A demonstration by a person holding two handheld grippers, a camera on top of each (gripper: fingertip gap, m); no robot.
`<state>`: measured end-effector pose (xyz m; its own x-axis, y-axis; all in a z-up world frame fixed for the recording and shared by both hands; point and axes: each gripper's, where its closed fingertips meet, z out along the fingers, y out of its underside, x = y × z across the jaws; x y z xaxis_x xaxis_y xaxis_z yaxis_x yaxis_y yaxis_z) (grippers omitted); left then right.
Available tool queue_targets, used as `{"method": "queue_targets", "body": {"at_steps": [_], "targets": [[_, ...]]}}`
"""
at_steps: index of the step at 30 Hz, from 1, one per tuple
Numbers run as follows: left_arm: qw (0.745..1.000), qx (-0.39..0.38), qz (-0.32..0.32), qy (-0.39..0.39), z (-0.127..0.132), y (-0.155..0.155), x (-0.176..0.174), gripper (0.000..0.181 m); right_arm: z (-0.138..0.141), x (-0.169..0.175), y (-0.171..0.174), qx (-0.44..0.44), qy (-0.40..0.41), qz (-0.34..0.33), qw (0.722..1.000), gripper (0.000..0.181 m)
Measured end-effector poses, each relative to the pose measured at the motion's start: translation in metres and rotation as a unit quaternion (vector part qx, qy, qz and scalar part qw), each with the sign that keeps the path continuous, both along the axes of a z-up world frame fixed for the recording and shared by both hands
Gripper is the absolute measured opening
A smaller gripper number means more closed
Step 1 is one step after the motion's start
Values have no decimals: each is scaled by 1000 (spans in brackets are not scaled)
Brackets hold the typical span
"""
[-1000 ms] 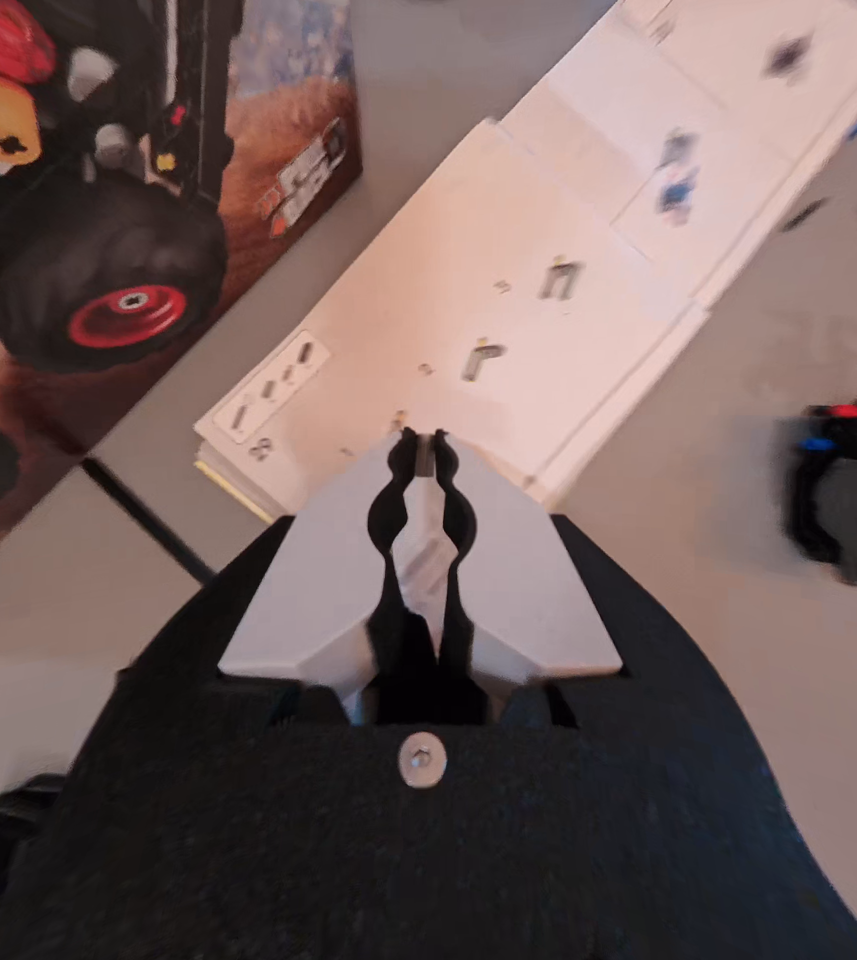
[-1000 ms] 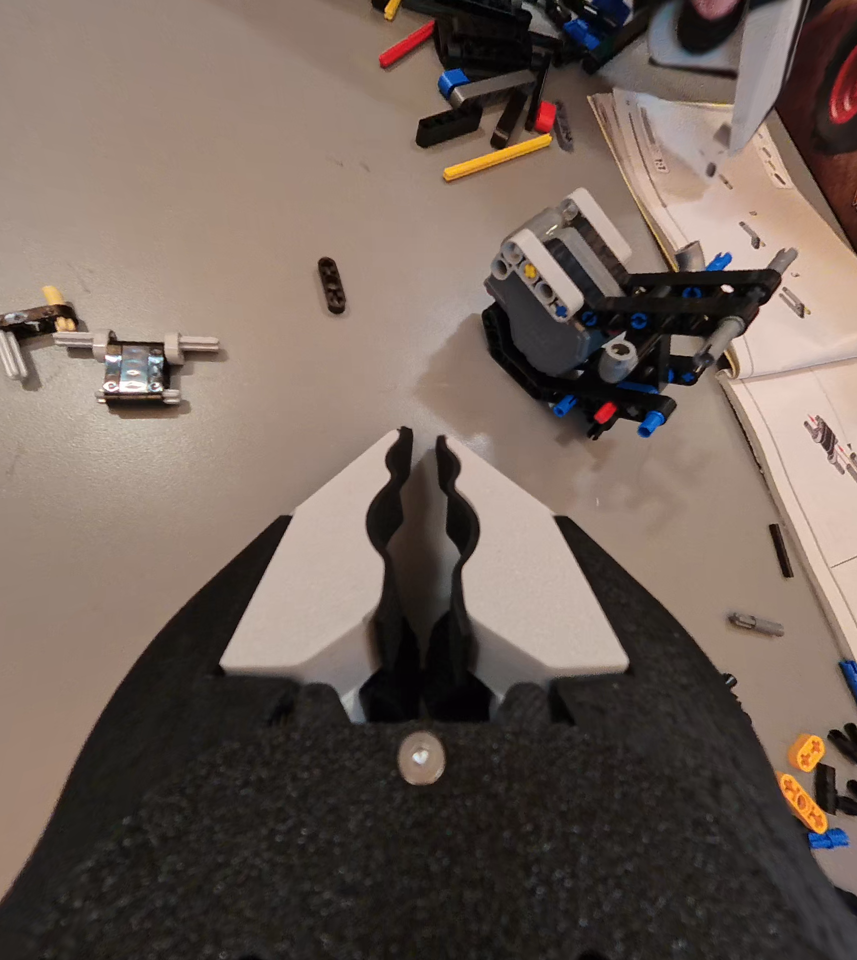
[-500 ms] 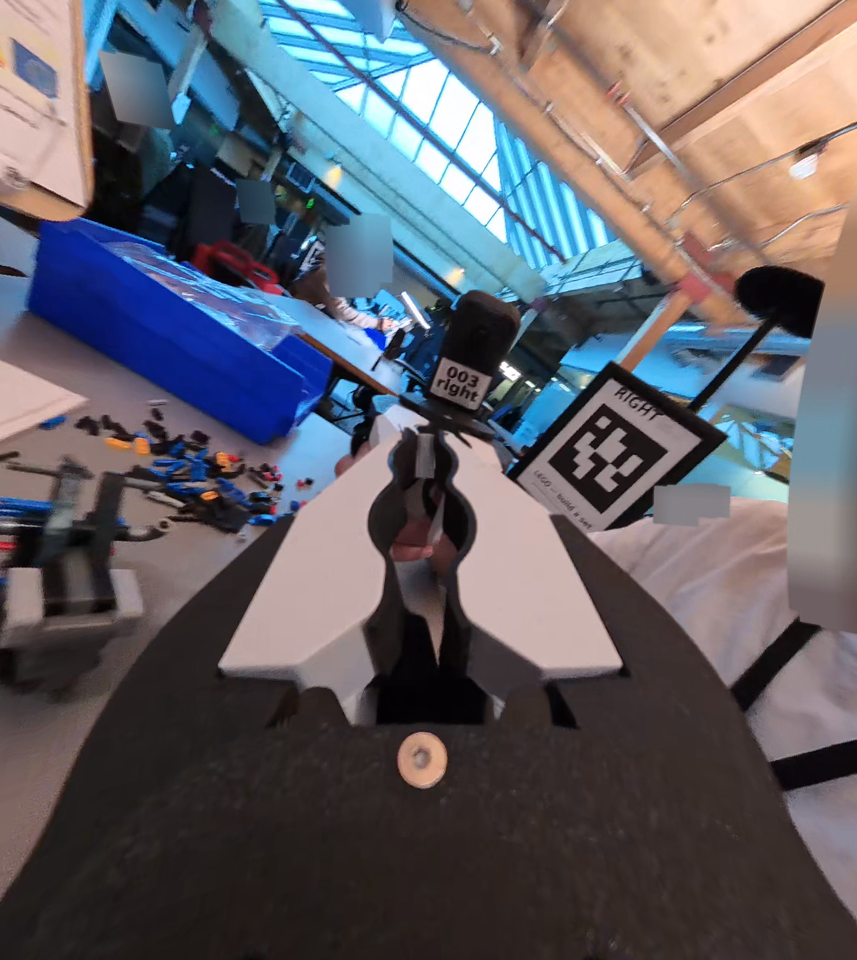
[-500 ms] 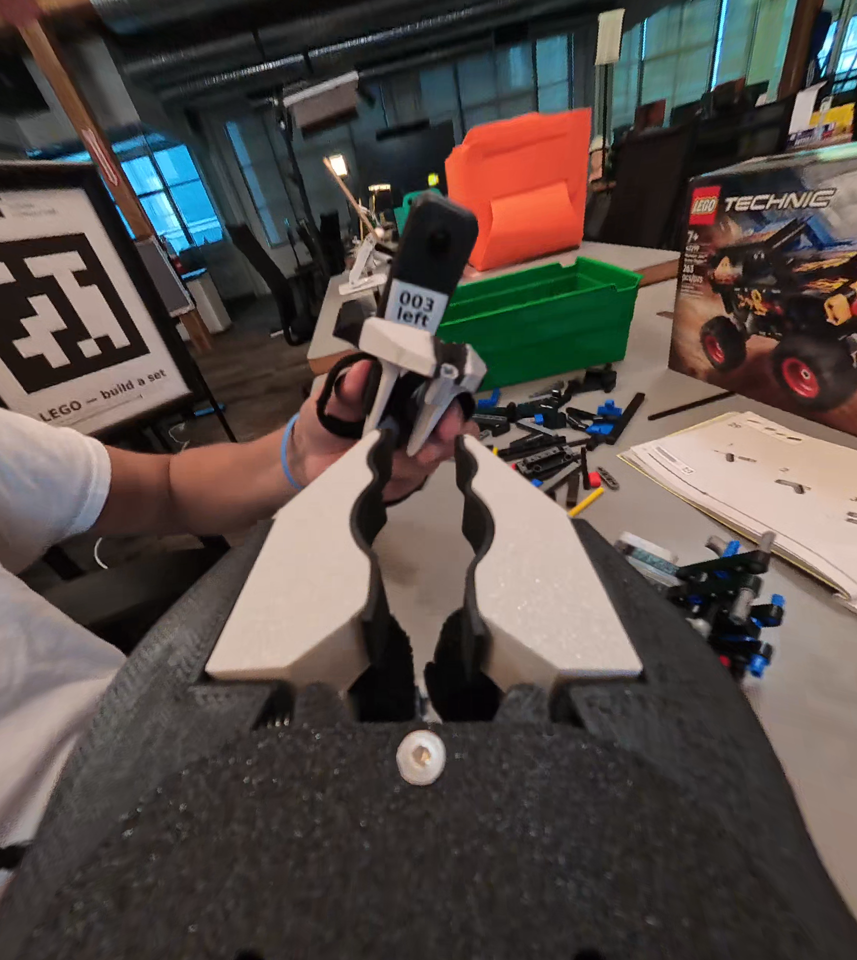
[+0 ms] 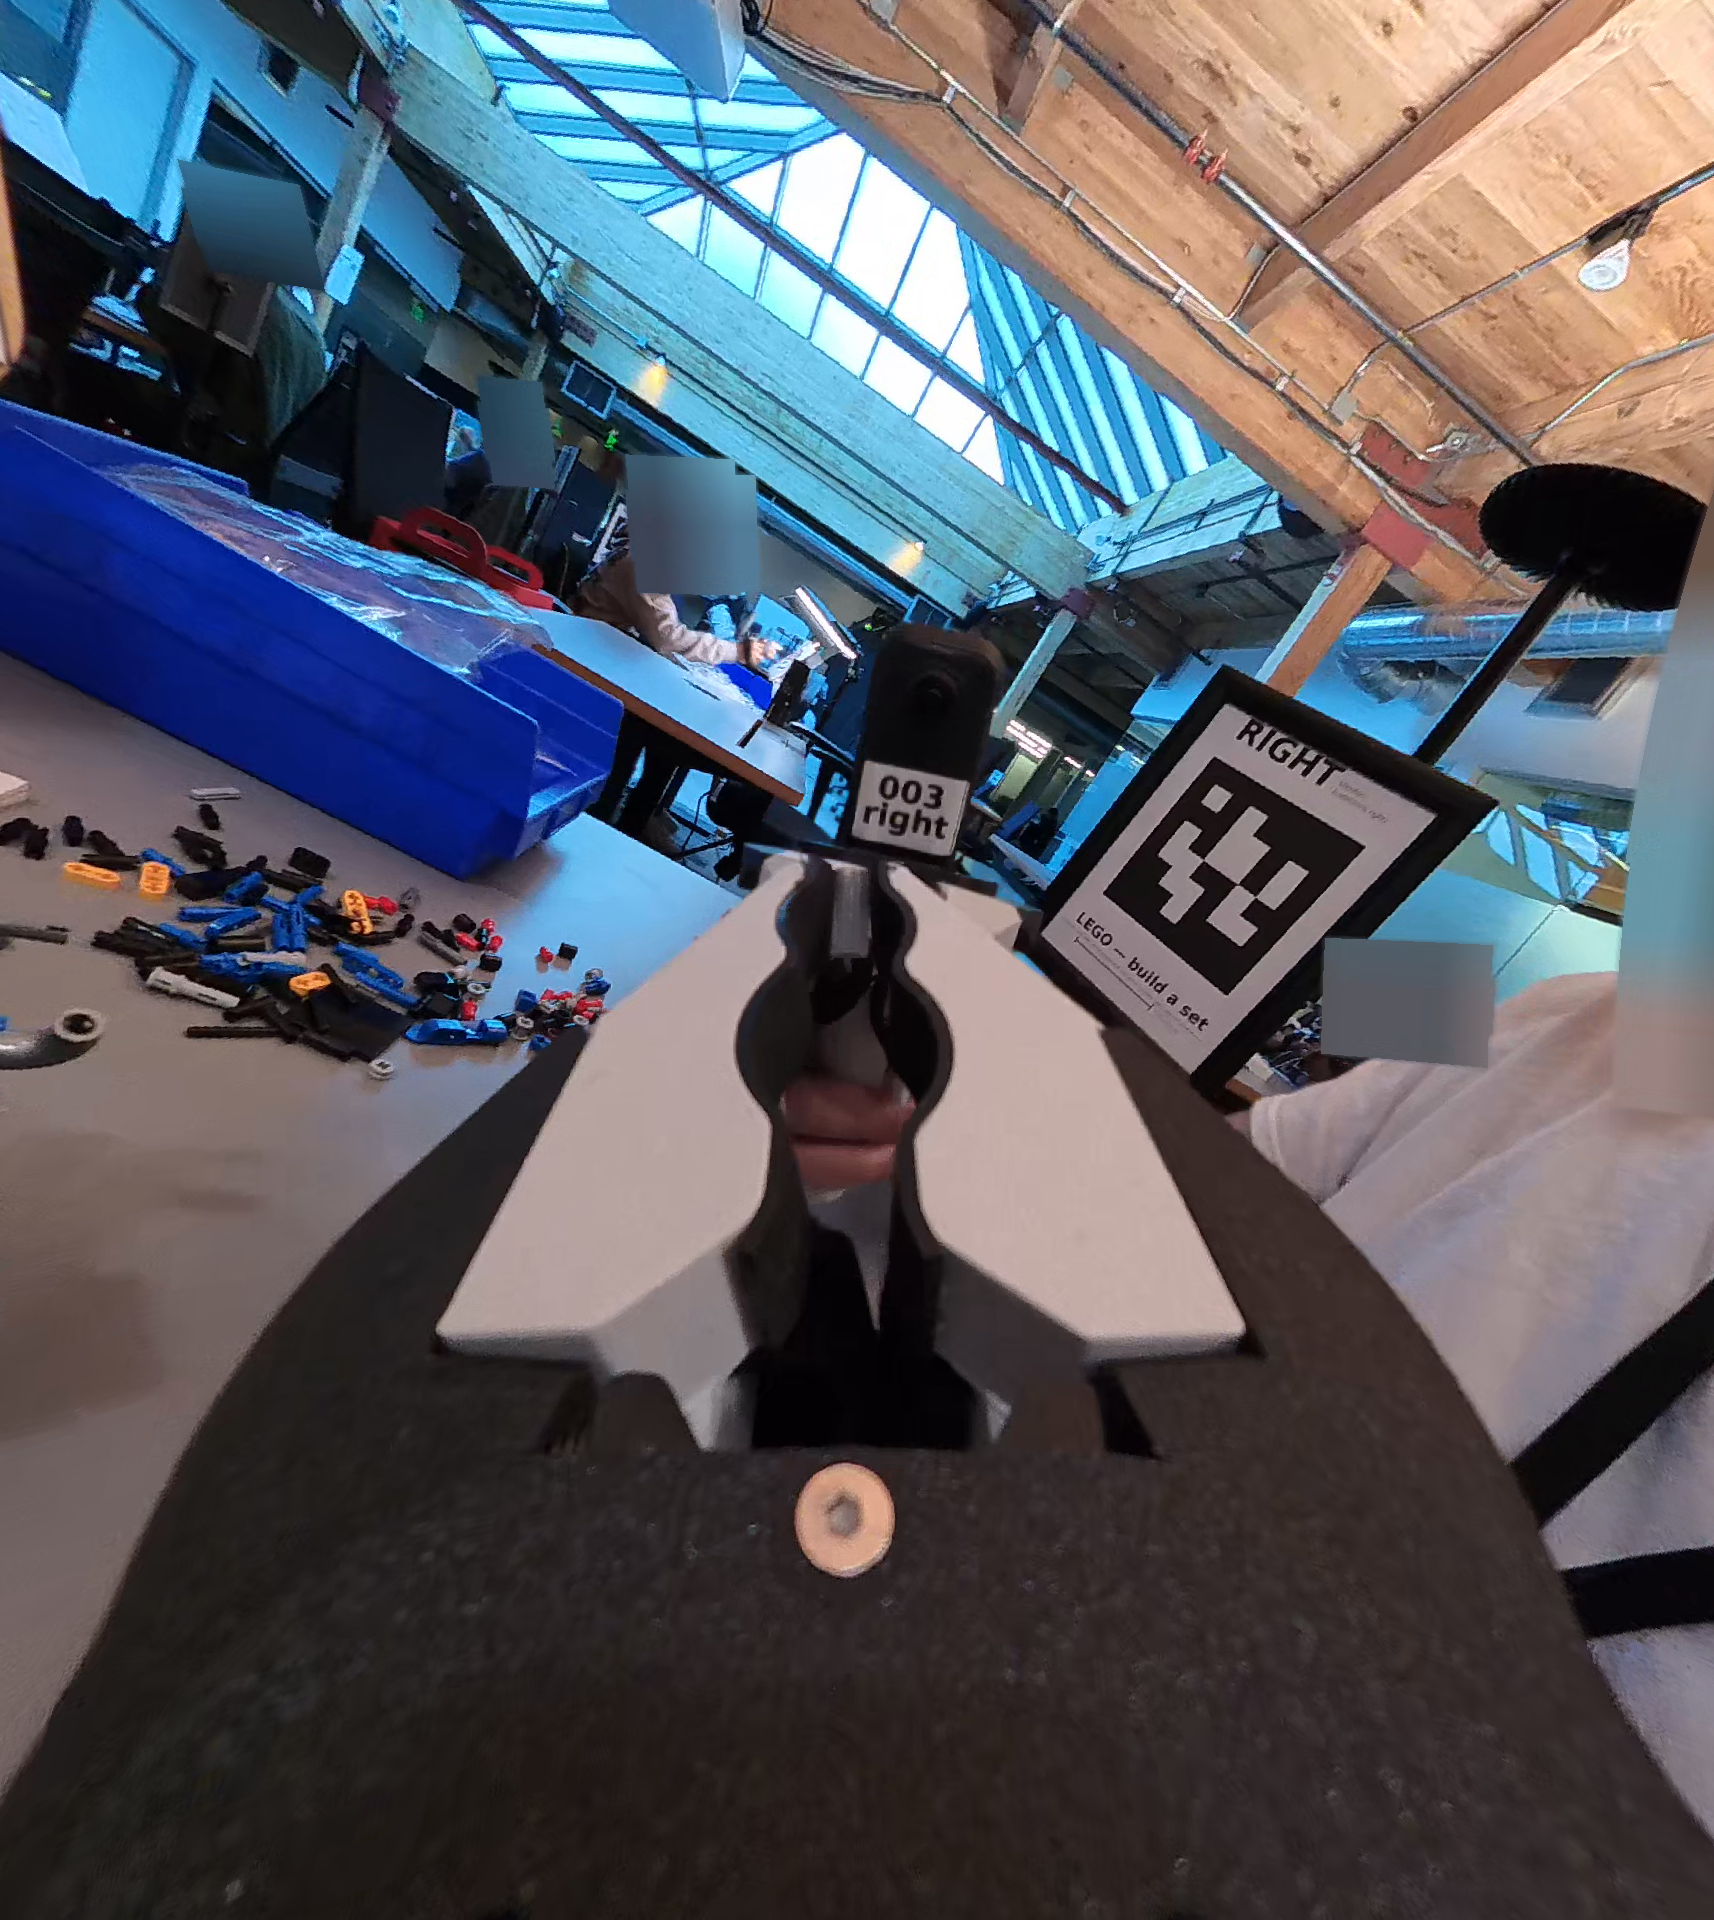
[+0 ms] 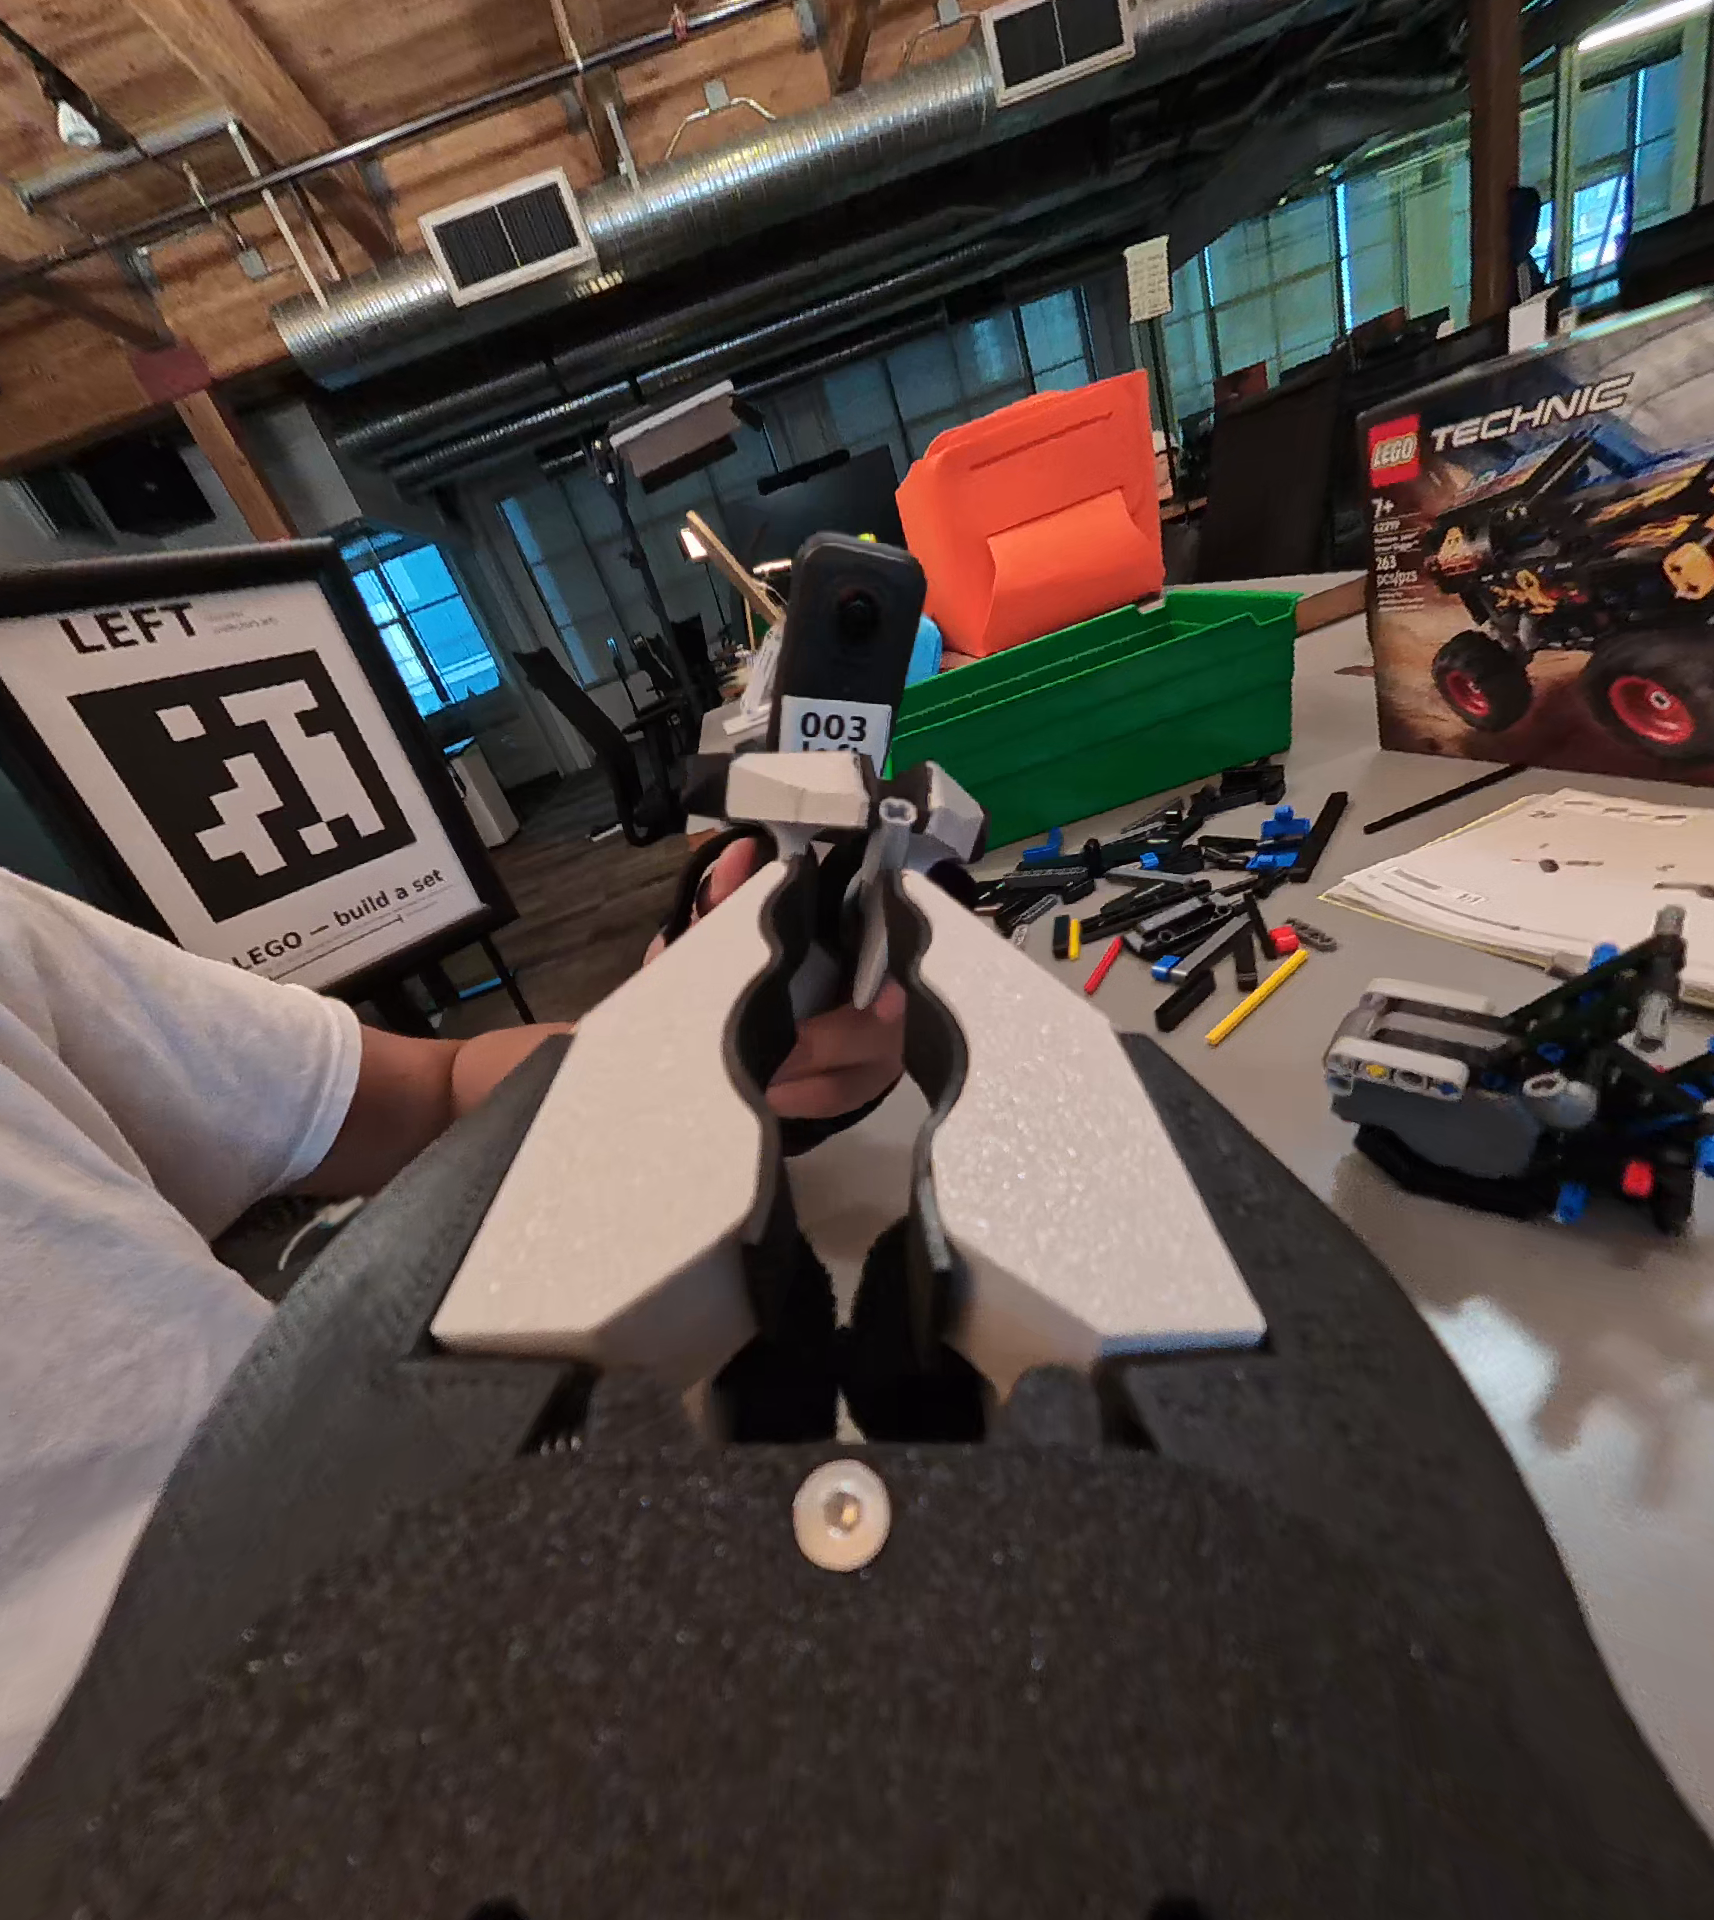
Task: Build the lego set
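My left gripper (image 5: 848,883) is shut on a small grey lego piece (image 5: 848,925) and holds it in the air. My right gripper (image 6: 853,888) is open and faces it tip to tip. In the right wrist view the left gripper (image 6: 879,826) holds the grey piece (image 6: 892,816) just above my right fingertips. I cannot tell if they touch. The right gripper's camera (image 5: 926,717) shows behind the left fingers. A partly built black, grey and blue model (image 6: 1518,1091) stands on the grey table (image 6: 1611,1403).
Loose lego pieces (image 5: 292,956) (image 6: 1175,894) lie scattered on the table. An open instruction booklet (image 6: 1580,883), the set's box (image 6: 1601,582), a green bin (image 6: 1092,707) and a blue bin (image 5: 209,644) stand farther back. Framed marker signs (image 5: 1237,883) (image 6: 229,769) flank a person in a white shirt. The tips of both grippers are at nearly the same place.
Both grippers swung up from looking down at the table and now face each other. The right gripper's fingers opened. The left gripper kept the grey piece and the two came closer.
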<state>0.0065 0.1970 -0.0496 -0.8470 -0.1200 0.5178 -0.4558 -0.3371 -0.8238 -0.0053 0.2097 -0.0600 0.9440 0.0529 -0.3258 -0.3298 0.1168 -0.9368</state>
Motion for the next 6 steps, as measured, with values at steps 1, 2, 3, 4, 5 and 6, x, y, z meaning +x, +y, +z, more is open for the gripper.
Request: {"method": "queue_targets", "body": {"at_steps": [1,2,3,4,5,6], "targets": [[1000,4,8,1,-2,-1,1,4,-3,0,-1,3,6,-4,1000,13],[1000,8,19,3,-4,0,3,5,-7,1,-2,-5,9,-7,1000,13],[999,21,34,5,-7,3,6,4,-15,3,-3,-28,7,-18,999,13],[997,49,53,7,-13,7,10,4,-26,7,-5,-68,-7,-34,997,14],[992,98,80,9,-26,14,16,5,-42,9,-7,-123,-30,-48,991,15],[980,157,122,8,-40,27,23,5,-60,10,-10,-185,-46,-54,980,22]]}}
